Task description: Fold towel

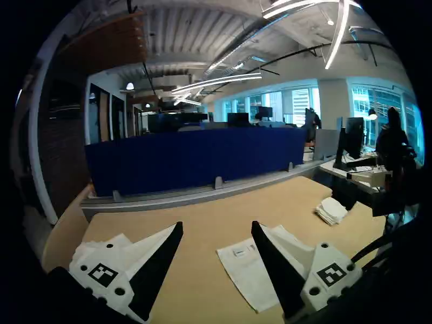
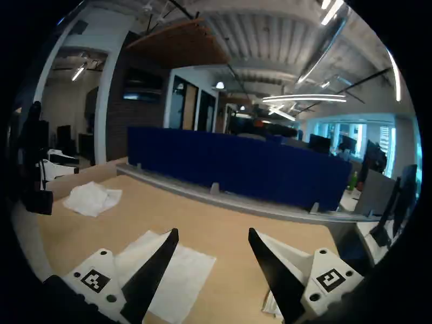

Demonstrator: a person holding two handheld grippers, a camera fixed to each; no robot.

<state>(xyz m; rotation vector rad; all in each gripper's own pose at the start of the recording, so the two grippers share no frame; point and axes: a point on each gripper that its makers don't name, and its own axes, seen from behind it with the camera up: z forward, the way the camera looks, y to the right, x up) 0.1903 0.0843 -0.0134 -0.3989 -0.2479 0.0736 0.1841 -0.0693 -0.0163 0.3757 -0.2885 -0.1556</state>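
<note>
From where I stand I count two grippers, the left gripper (image 1: 216,224) and the right gripper (image 2: 213,231), each with two black fingers set apart. One table (image 1: 227,208) carries three lots of white cloth: one flat towel (image 1: 243,267), one folded stack (image 1: 331,210) and one crumpled towel (image 2: 92,198). How many pieces are in the stack I cannot tell. One blue divider (image 1: 194,156) stands behind.

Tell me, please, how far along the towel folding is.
Done: a folded-looking stack sits across the table. In hand: nothing; the left gripper and right gripper hover open over the flat towel. Left: that towel looks unfolded, and a crumpled towel waits.
</note>
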